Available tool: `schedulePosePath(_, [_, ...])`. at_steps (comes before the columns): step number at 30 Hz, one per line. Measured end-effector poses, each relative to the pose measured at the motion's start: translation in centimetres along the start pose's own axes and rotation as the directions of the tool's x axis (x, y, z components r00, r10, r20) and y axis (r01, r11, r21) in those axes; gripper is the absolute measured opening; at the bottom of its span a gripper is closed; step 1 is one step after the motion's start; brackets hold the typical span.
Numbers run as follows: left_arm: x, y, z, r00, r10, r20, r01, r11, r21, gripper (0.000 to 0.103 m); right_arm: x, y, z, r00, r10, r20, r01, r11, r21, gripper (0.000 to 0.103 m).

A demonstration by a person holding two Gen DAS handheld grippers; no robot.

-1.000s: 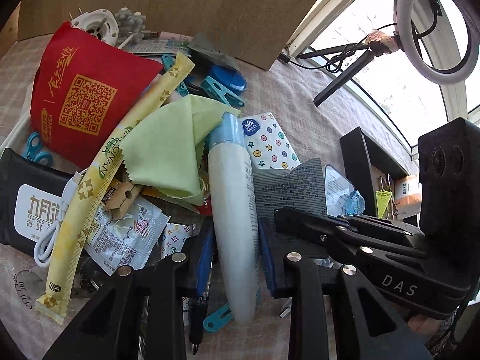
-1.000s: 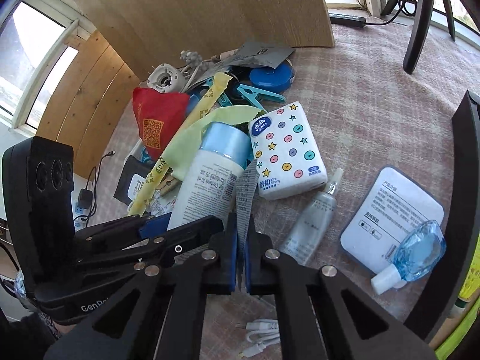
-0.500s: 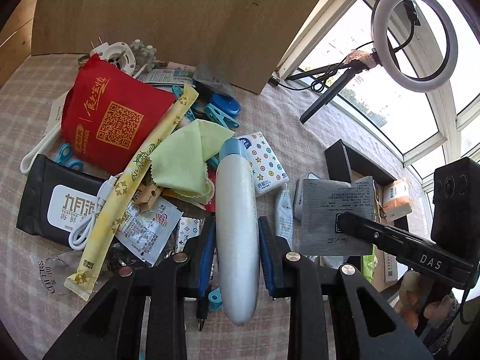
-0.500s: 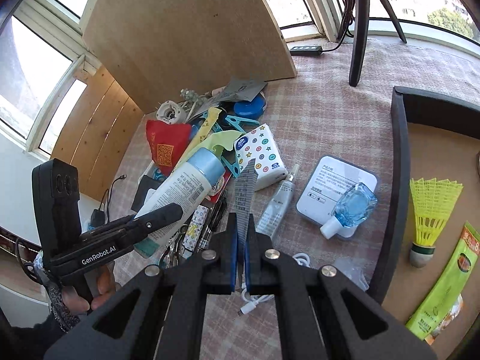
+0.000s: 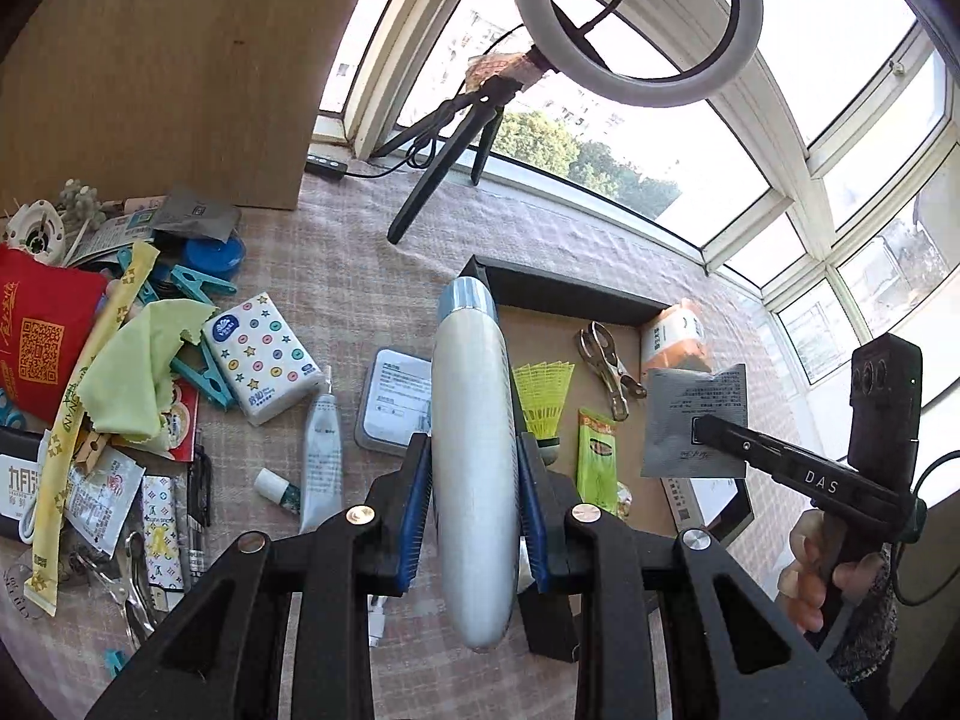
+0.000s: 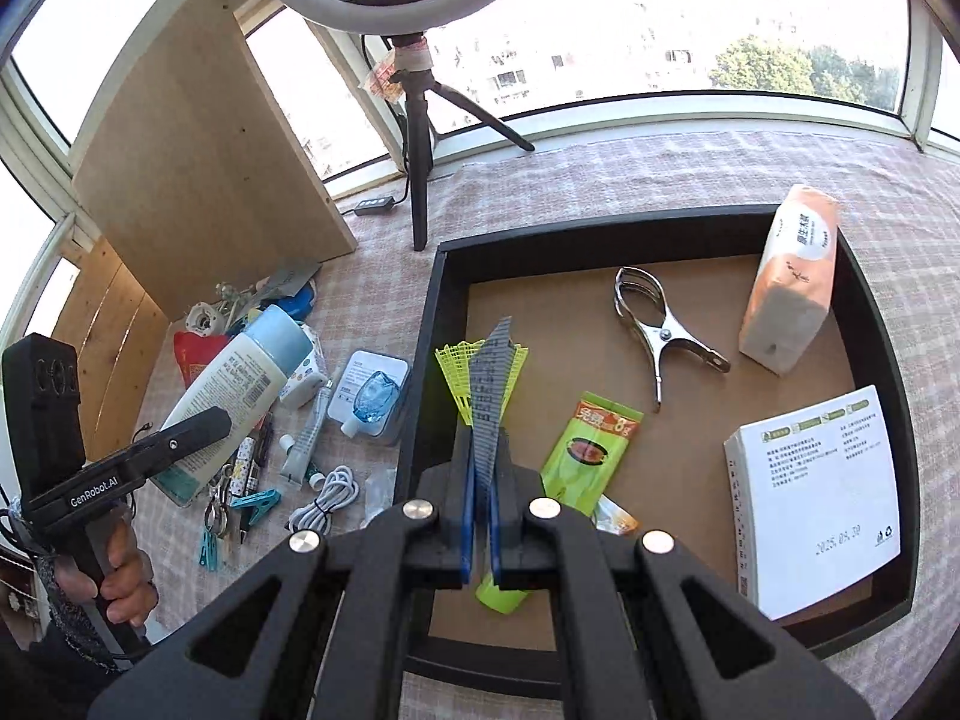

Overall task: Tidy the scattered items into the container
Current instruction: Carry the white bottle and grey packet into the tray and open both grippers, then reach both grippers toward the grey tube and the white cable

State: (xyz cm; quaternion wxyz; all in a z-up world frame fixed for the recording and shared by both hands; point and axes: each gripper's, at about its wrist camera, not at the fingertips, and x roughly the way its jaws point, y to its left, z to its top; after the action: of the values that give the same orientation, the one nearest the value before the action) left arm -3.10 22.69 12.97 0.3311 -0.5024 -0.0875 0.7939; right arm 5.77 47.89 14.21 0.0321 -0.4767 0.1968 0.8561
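Sunlit windows back a checked tabletop point(image 6: 630, 180). Left hand-held gripper point(image 5: 474, 474) clamps a white bottle point(image 5: 474, 450), long axis pointing ahead, cap toward the tray point(image 6: 888, 360). Right hand-held gripper point(image 6: 483, 480) pinches a grey sachet point(image 6: 492, 384) upright over it. Only the right view shows the tray's booklet point(image 6: 810, 510), clamp point(image 6: 660, 336) and shuttlecock point(image 6: 456, 372).

Bare tray floor point(image 6: 750, 420) between clamp point(image 6: 660, 330) and booklet point(image 6: 810, 498).
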Motion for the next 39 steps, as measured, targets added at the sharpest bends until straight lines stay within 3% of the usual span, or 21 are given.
schedulePosePath(7, [3.3,-7.7,-0.4,0.991,-0.121,-0.062,0.128,0.982,0.139,0.028,-1.5,-2.9,-0.9,0.997,-0.075,0.025,0.074,0.996,0.043,0.005])
schedulePosePath(9, [4.1,-9.2,-0.5,0.993,-0.087,-0.083,0.100,0.979,0.176,0.052,-1.7,-3.2,-0.6,0.992,-0.123,0.017,0.122,0.991,0.056,0.024])
schedulePosePath(10, [4.0,-9.6,-0.6,0.995,-0.078,-0.064,0.089,0.979,0.184,0.058,-1.9,-3.3,-0.5,0.989,-0.146,0.025,0.144,0.987,0.067,0.041])
schedulePosePath(11, [3.8,-9.7,-0.6,0.996,-0.073,-0.044,0.081,0.978,0.192,0.058,-2.3,-3.4,-0.5,0.987,-0.153,0.046,0.149,0.986,0.076,0.046])
schedulePosePath(14, [3.6,-9.3,-0.9,0.998,-0.052,-0.044,0.060,0.976,0.210,0.057,-2.9,-3.5,-0.4,0.988,-0.140,0.066,0.134,0.988,0.080,0.046])
schedulePosePath(21, [2.9,-5.2,-1.0,0.999,0.007,-0.043,-0.001,0.989,0.145,0.056,-1.3,-1.9,-0.1,0.995,-0.097,0.038,0.095,0.994,0.047,0.046])
schedulePosePath(26, [1.3,0.0,-1.2,0.997,0.064,-0.031,-0.063,0.996,0.056,0.056,0.2,0.6,0.2,0.999,-0.048,0.011,0.048,0.999,-0.012,0.046])
schedulePosePath(33, [-1.9,7.7,-1.9,0.986,0.167,-0.018,-0.168,0.984,-0.056,0.056,2.7,5.5,1.1,0.997,0.061,-0.043,-0.065,0.994,-0.088,0.046])
schedulePosePath(39, [-3.4,10.7,-2.2,0.984,0.181,-0.010,-0.181,0.978,-0.101,0.053,5.8,9.8,1.7,0.984,0.121,-0.129,-0.140,0.980,-0.142,0.046])
